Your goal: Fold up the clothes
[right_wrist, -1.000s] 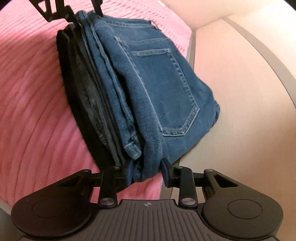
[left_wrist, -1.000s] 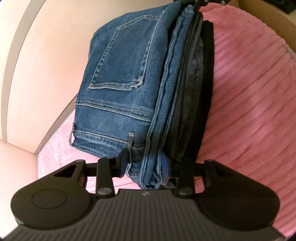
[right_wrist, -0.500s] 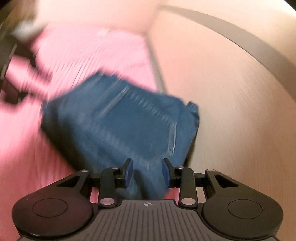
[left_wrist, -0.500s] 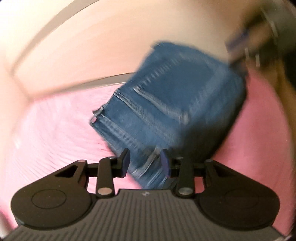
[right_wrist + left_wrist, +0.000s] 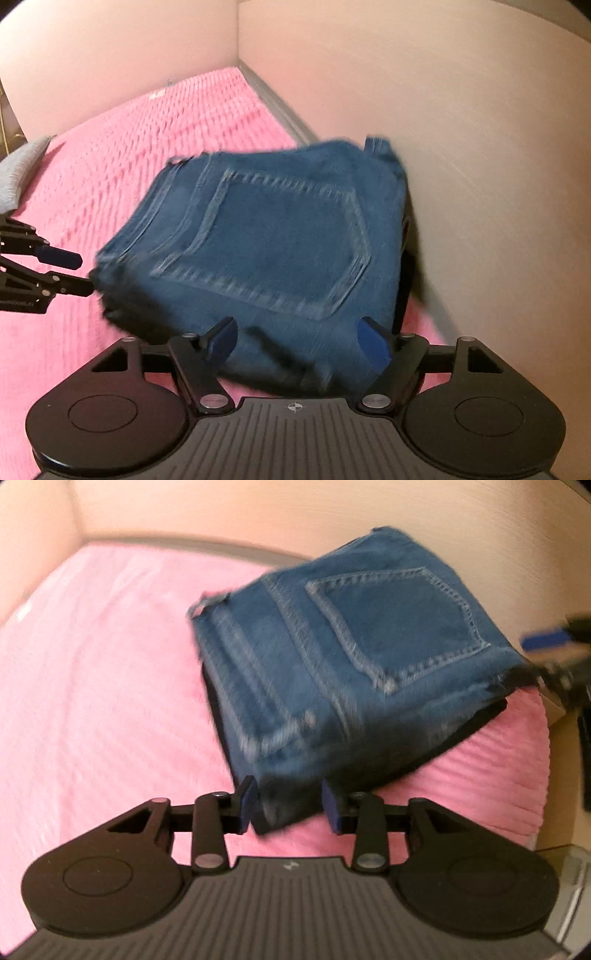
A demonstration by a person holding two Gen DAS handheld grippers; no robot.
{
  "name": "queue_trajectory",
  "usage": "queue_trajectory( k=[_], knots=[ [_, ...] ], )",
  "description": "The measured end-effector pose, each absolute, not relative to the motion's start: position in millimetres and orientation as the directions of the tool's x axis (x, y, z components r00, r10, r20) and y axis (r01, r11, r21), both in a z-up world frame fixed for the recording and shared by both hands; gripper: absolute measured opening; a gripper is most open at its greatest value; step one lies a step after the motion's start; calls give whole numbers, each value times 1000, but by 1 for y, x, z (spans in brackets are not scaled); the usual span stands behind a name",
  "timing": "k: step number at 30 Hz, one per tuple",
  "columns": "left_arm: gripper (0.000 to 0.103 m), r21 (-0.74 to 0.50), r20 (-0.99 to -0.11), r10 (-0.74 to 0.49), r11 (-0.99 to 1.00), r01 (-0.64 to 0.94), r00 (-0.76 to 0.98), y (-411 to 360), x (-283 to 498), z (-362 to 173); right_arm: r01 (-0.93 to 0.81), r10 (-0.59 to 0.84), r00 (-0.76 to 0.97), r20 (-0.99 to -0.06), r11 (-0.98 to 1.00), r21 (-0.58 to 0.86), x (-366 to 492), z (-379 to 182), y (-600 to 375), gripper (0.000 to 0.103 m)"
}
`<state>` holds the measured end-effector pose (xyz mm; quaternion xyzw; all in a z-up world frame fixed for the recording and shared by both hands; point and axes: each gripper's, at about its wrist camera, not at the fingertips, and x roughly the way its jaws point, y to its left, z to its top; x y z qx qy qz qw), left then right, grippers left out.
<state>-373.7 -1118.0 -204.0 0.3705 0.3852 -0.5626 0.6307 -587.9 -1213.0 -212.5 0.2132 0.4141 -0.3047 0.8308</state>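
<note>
I've got the pink ribbed bedspread (image 5: pixel 92 686) under everything, running up to the pale beige wall (image 5: pixel 461 147). On it, close against that wall, sits the folded blue denim jeans bundle (image 5: pixel 332 672), back pocket facing up, a dark layer beneath it; the pictures are blurred. The bundle lies dead ahead of both tools. My left gripper (image 5: pixel 288 806) has its fingers apart, straddling the bundle's near corner. My right gripper (image 5: pixel 297 343) is spread wider around the opposite end, nothing pinched. Both are equally near; it already reads as folded.
</note>
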Motion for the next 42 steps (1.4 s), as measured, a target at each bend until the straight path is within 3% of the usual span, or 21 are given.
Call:
queue_trajectory(
  k=[5, 7, 10, 15, 28, 30, 42],
  knots=[
    [94, -9, -898, -432, 206, 978, 82, -1084, -380, -184, 719, -291, 449, -845, 679, 148, -613, -200, -1168, 75],
    [100, -17, -891, -446, 221, 975, 86, -1068, -386, -171, 733, -275, 440, -855, 660, 166, -623, -195, -1150, 79],
    [101, -37, -868, -488, 238, 971, 86, -1043, -393, -150, 779, -321, 438, -840, 602, 176, -641, -176, -1128, 89],
    [101, -55, -799, -598, 183, 981, 66, -991, -401, -111, 839, -410, 437, -801, 507, 198, -657, -135, -1075, 89],
    [101, -125, -780, -625, 166, 978, 6, -862, -430, -52, 909, -557, 364, -747, 388, 153, -678, -48, -924, 93],
    [101, -115, -790, -613, 169, 979, 13, -854, -435, -47, 915, -566, 355, -744, 373, 152, -680, -42, -914, 103],
    [100, -76, -798, -598, 211, 974, 67, -862, -463, -24, 869, -530, 423, -735, 467, 164, -671, -18, -929, 103]
  ],
)
